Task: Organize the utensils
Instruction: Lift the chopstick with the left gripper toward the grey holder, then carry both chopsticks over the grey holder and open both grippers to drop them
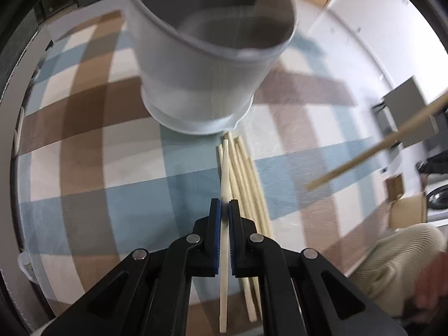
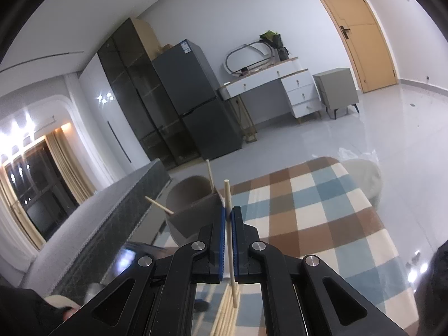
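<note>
Down at the near edge of the left wrist view, the left gripper has its blue pads clamped on a single pale chopstick, which runs lengthwise between the jaws and sticks out past them toward the white holder. Just to its right, the rest of the loose chopsticks lie in a bundle on the checked cloth, their far ends nearly touching the holder's base. Over at the far right, another stick hangs in the air at a slant.

Over on the right wrist view, the right gripper is closed tight on an upright stick, its top clear above the jaws. Beyond it on the left stands the holder, with two chopsticks already leaning in it.

My read: pick-up is done on both sides and delivery is next. Each stick needs carrying over the rim, tip down, then a clean release without knocking the cup.
</note>
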Motion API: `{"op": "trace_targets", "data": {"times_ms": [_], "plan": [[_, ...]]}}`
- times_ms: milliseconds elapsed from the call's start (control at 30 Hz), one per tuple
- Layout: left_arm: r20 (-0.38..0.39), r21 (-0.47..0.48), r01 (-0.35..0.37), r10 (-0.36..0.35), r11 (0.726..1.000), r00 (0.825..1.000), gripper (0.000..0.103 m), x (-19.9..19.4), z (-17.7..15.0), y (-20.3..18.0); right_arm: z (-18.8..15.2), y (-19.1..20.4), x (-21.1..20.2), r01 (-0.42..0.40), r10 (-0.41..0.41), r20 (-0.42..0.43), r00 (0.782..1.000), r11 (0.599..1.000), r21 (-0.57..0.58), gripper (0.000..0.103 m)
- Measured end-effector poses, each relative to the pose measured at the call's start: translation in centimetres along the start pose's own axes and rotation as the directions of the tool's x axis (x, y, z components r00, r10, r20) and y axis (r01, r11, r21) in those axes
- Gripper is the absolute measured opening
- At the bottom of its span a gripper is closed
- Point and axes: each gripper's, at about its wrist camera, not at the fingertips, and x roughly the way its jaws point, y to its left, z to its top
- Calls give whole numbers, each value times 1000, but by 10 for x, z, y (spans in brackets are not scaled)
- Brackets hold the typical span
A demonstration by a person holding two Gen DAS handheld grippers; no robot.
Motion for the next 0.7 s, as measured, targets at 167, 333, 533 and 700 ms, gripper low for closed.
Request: {"op": "trace_targets", "data": {"times_ms": [167, 333, 533, 700], "plan": [[162, 23, 59, -62, 998, 985, 1, -46, -18, 4, -8, 12, 3, 3, -4, -24, 1000, 999, -45, 4], [248, 57, 136, -146, 989, 958, 1, -77, -23, 1, -19, 24, 5, 8, -12, -60, 998, 997, -73, 4], [305, 78, 201, -215, 977, 928, 1, -100, -24, -6, -14, 36, 9, -4, -2, -74, 997, 997, -75, 4], [395, 73, 227, -237, 971, 887, 1, -125, -3, 2, 15, 54, 7, -38, 34, -34, 999, 994, -104, 4]]}}
